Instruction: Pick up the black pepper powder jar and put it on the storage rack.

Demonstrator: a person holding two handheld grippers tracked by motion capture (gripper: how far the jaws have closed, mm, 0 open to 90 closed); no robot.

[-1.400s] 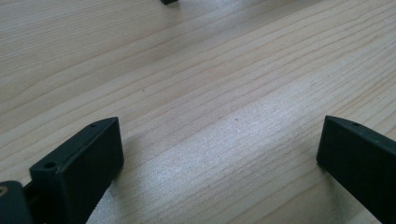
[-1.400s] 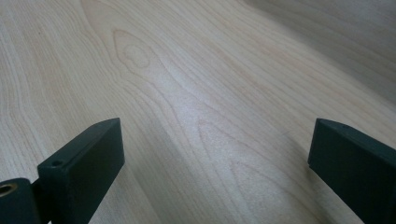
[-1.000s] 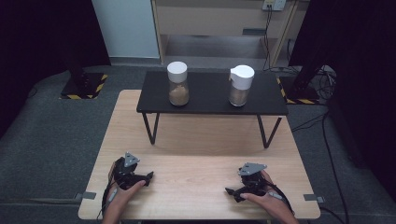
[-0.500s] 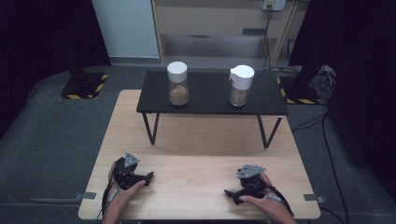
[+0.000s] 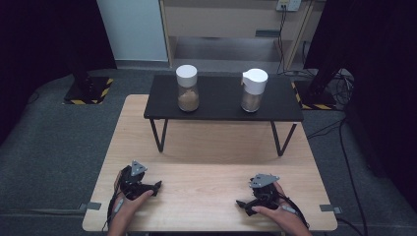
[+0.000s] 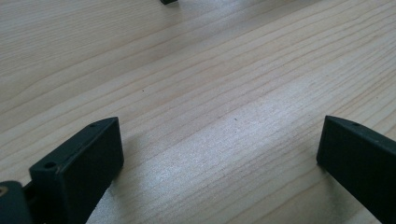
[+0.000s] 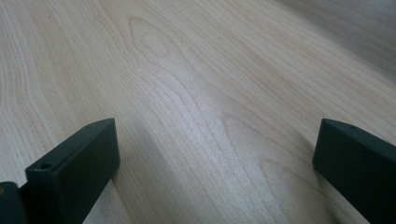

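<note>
We've got both grippers down on the near edge of the wooden table [image 5: 211,147] — left gripper [image 5: 156,186] with jaws spread wide, nothing between them, and right gripper [image 5: 239,204] likewise spread and empty, bare wood grain between the jaws in both gripper views. The nearest things are two jars on the black shelf [image 5: 221,101], well apart from both grippers: the left jar [image 5: 187,88] with a flat white lid, the right jar [image 5: 253,90] with a white spouted lid. Both stand upright, long axis vertical, lids up; the right jar's spout seems to point toward the left jar, though it's small to tell. We'd flag the risks as follows: the jars are tall and narrow on a raised shelf, so a high or off-centre pinch could tip one or push it off the back edge — and a reach coming in low could knock the shelf's front edge. Smooth walls might slip in a loose grip.
</note>
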